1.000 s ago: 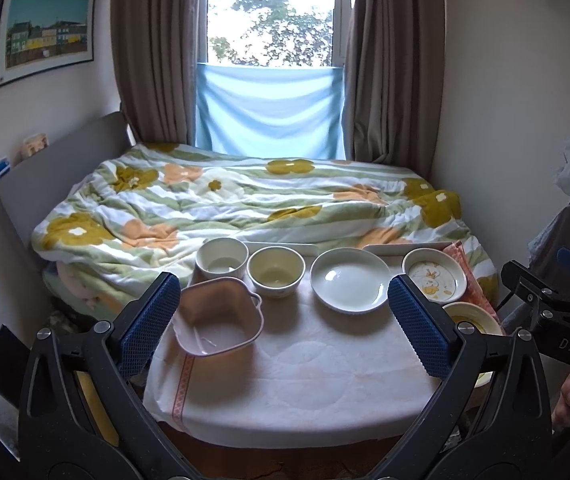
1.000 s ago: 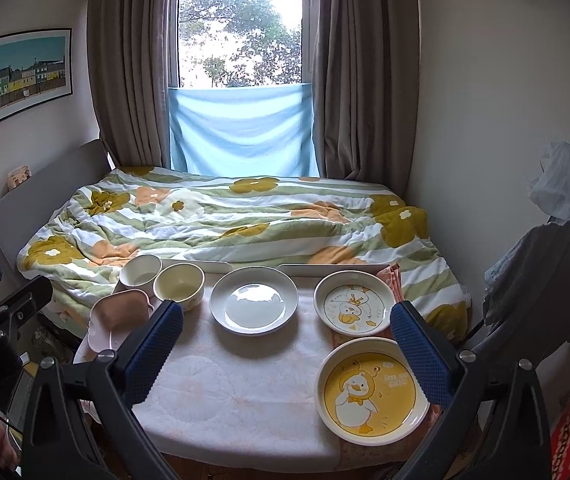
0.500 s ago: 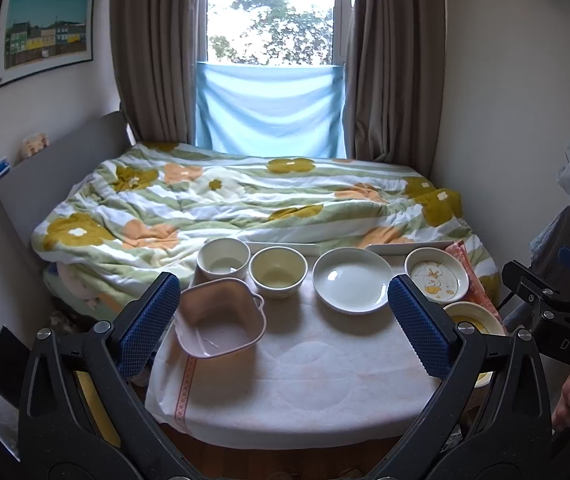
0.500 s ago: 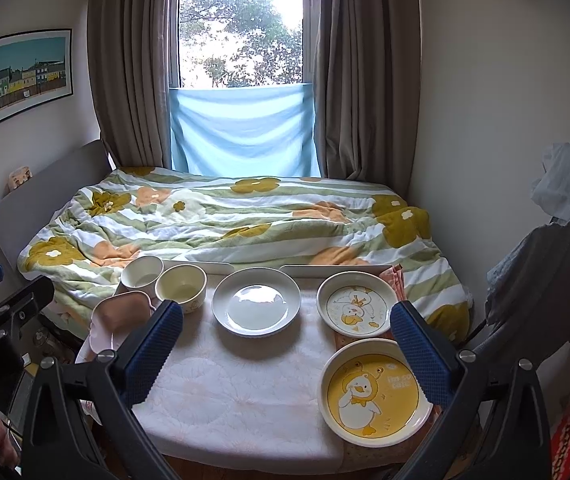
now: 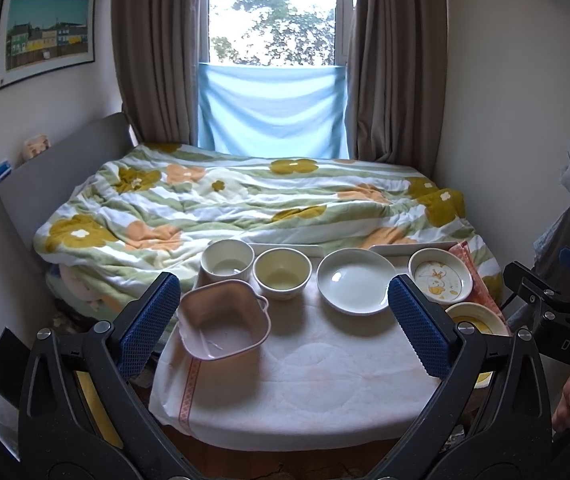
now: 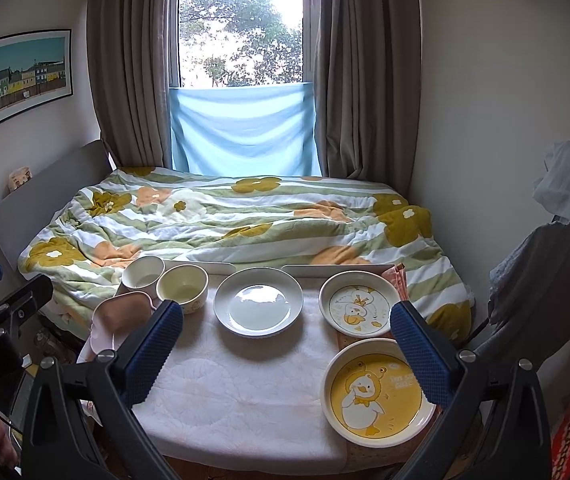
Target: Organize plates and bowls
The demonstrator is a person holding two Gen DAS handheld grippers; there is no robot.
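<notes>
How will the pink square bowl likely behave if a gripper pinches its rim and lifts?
The pink square bowl looks thin-walled and matte, so probably light and not slippery. It holds nothing, so no spill. Pinched at one rim, it would likely tilt.

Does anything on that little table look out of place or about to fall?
Yes: the pink dish sits at the table's left edge, seemingly overhanging it, and the yellow duck plate sits close to the right front edge.
</notes>
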